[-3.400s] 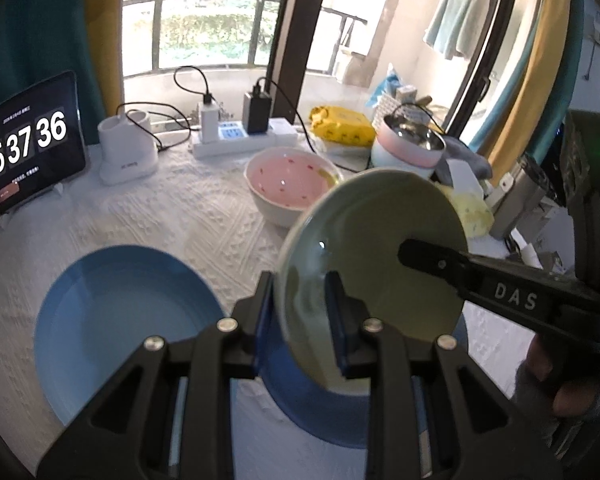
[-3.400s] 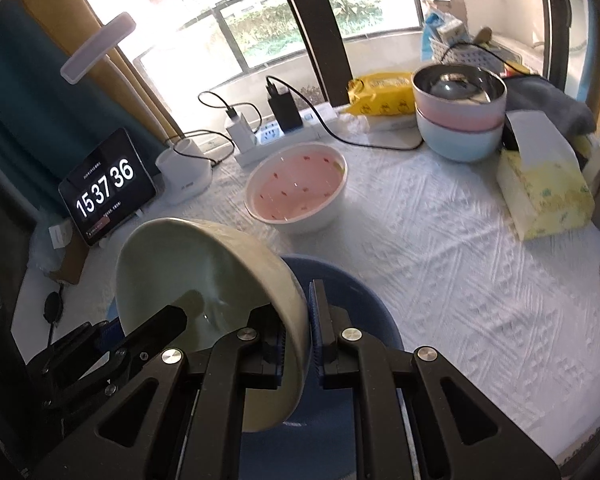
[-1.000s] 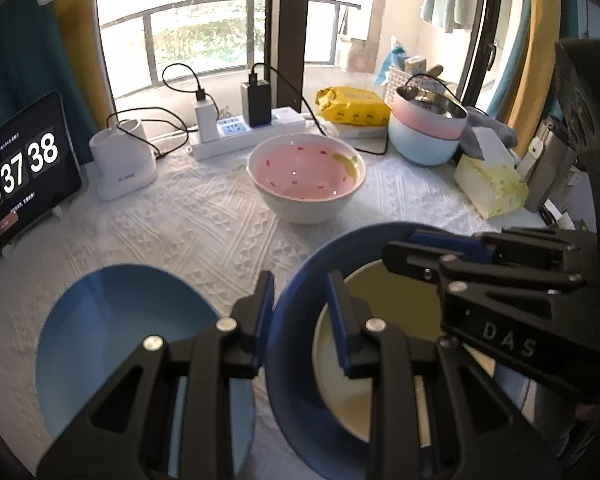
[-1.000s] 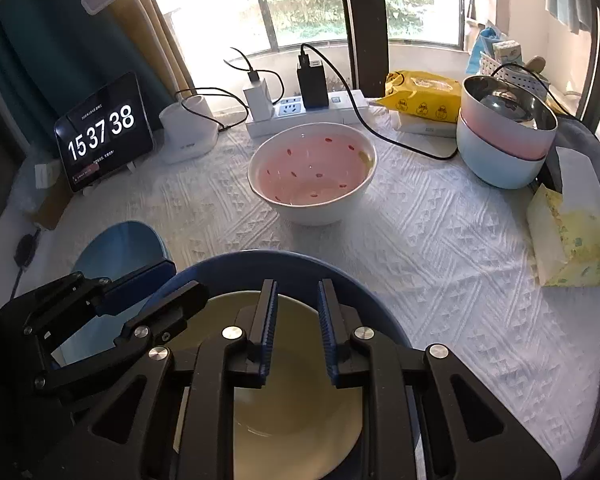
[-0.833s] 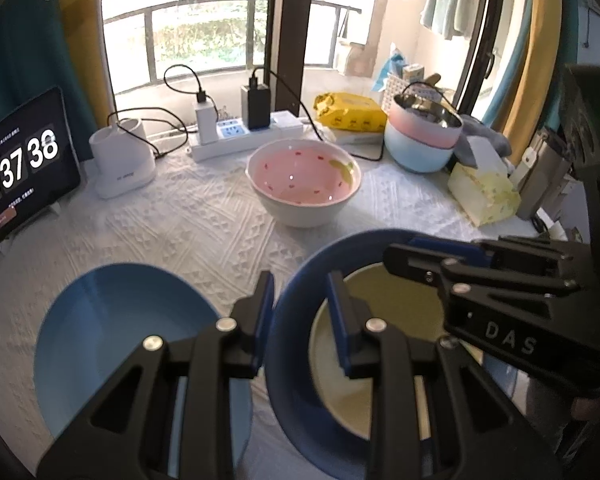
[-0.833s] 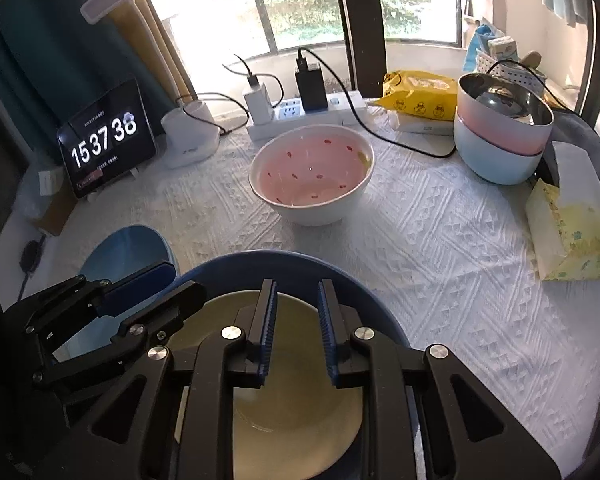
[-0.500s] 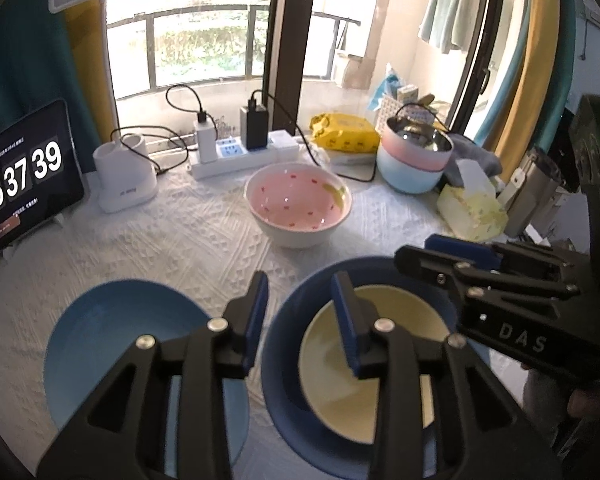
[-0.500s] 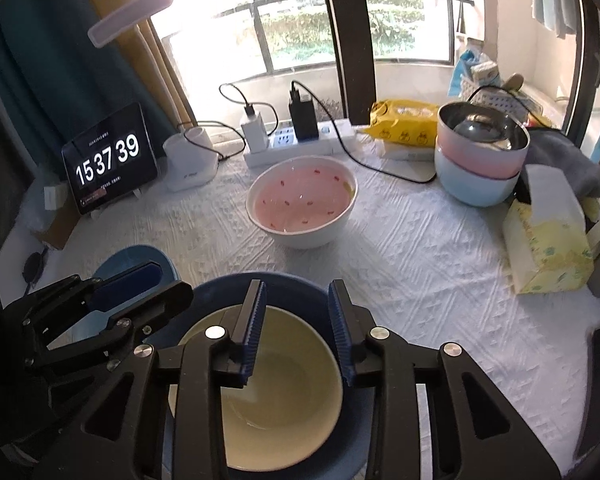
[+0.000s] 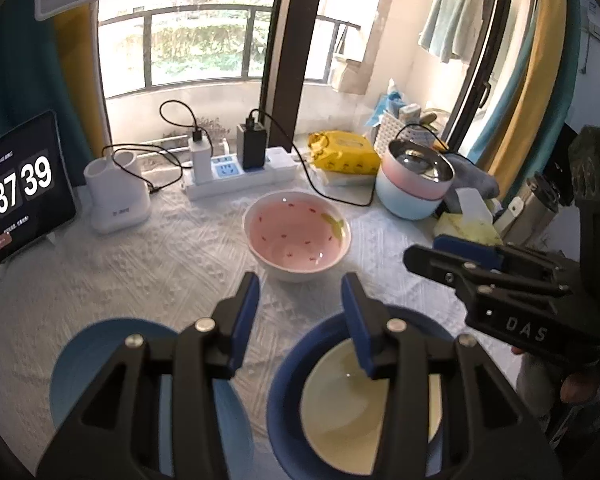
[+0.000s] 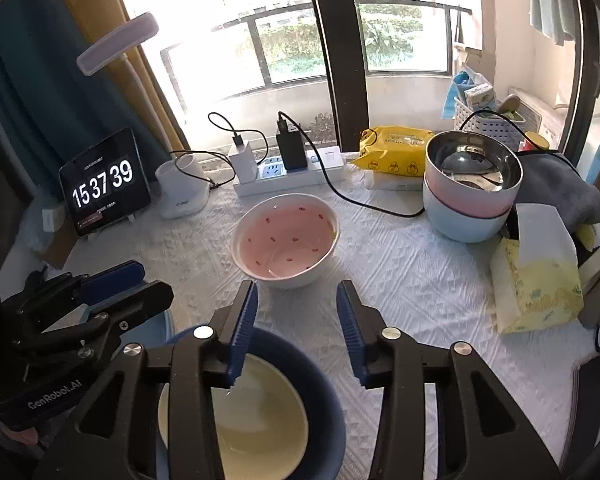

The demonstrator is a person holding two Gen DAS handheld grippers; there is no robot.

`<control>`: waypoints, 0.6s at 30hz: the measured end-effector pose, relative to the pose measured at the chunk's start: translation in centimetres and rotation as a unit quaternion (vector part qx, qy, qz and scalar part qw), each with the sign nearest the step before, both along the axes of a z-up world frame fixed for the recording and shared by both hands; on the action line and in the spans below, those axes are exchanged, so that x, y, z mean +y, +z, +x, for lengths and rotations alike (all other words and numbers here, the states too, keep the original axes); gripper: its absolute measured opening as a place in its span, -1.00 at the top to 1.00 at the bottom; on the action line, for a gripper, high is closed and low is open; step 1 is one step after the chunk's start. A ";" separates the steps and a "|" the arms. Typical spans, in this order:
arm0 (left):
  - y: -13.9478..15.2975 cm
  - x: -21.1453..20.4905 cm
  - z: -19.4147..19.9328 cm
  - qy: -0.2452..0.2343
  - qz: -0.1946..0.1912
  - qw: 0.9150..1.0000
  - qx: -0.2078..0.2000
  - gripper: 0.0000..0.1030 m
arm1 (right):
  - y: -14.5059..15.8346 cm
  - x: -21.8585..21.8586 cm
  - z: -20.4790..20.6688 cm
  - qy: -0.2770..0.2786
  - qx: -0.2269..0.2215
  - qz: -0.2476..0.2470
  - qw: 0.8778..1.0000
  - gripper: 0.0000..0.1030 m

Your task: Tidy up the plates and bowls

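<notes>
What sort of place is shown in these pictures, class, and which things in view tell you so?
Probably a home, at a table by a balcony window. A white textured tablecloth carries a pink bowl and a power strip with chargers plugged in, and a towel hangs out on the balcony.

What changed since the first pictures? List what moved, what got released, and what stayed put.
The cream bowl, earlier held tilted in the air by both grippers, now sits inside the dark blue bowl. The left gripper and right gripper have let go of it and lifted; their jaws are opening, with nothing between them. The pink bowl, light blue plate and stacked bowls stayed put.
</notes>
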State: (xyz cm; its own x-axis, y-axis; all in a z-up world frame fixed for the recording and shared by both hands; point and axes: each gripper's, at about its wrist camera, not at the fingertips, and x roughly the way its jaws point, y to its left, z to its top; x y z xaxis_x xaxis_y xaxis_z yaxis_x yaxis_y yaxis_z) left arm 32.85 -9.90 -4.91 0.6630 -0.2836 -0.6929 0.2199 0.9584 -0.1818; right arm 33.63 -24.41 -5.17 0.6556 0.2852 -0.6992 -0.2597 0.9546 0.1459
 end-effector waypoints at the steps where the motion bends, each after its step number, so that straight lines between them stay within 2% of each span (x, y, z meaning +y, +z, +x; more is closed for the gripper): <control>1: 0.0 0.0 0.4 0.000 0.001 1.000 0.003 0.14 | 0.0 0.0 0.3 0.002 -0.001 0.000 1.000 0.15; 9: -0.2 0.2 3.1 0.004 -0.006 1.000 0.018 0.14 | 0.0 0.1 2.7 0.009 0.005 -0.003 1.000 0.14; 18: -2.4 0.1 5.9 0.006 -0.009 0.999 0.053 0.14 | -1.5 0.0 5.6 0.020 0.030 -0.007 0.999 0.14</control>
State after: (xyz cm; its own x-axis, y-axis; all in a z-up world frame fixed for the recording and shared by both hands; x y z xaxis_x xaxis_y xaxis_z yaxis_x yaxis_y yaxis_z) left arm 38.79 -9.84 -7.32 0.5890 -0.2892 -0.7546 0.1865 0.9572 -0.2213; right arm 39.25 -24.37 -6.63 0.6001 0.3007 -0.7412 -0.2889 0.9456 0.1497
